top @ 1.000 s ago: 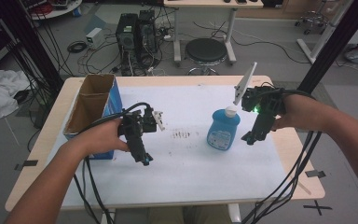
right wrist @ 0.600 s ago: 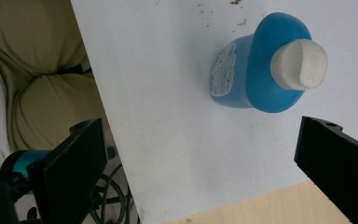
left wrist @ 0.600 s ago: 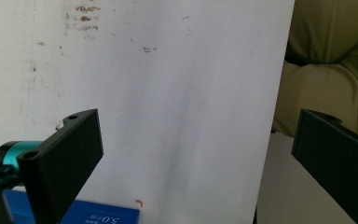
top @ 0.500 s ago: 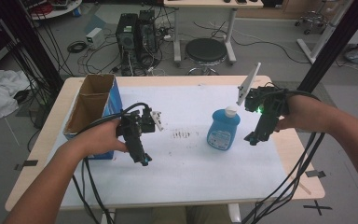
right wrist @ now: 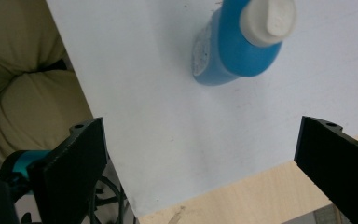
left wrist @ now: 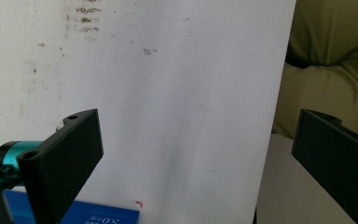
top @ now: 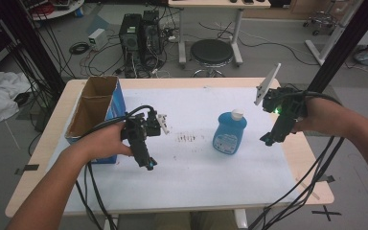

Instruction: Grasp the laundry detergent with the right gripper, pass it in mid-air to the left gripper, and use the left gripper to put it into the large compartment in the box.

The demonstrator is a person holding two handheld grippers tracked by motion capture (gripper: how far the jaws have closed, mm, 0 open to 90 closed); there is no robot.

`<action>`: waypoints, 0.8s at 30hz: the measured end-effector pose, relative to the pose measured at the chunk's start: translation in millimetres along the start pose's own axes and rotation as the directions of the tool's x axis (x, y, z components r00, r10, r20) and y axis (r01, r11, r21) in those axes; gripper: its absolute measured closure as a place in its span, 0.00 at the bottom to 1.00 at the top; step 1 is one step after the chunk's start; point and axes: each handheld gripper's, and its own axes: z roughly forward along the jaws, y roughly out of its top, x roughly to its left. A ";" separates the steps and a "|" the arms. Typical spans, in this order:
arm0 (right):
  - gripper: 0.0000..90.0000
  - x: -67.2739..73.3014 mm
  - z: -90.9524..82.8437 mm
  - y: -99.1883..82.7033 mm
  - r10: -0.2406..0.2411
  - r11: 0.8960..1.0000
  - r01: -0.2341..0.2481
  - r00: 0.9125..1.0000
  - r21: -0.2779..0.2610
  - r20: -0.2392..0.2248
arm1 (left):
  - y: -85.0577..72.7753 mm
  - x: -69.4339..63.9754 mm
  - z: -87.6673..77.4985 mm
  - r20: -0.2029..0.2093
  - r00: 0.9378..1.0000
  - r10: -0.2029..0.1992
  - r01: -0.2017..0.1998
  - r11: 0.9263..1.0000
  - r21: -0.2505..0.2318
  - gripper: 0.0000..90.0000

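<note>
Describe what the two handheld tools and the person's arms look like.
Both tools are black. The left tool trails black cables off the table's near edge. The right tool has a green light, a grey three-cornered plate and black cables. Each has two flat black jaws and a teal part at its base. The forearms are bare.

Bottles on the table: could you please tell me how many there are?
1. A blue bottle with a white cap stands upright right of the table's middle, near the right hand-held gripper. The cardboard box might hide others.
</note>
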 end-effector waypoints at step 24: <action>0.02 -22.9 37.2 -33.1 0.173 0.980 -0.175 0.984 -0.094 -0.028 | 4.2 10.5 6.2 -0.006 1.000 0.021 -0.021 1.000 0.007 0.02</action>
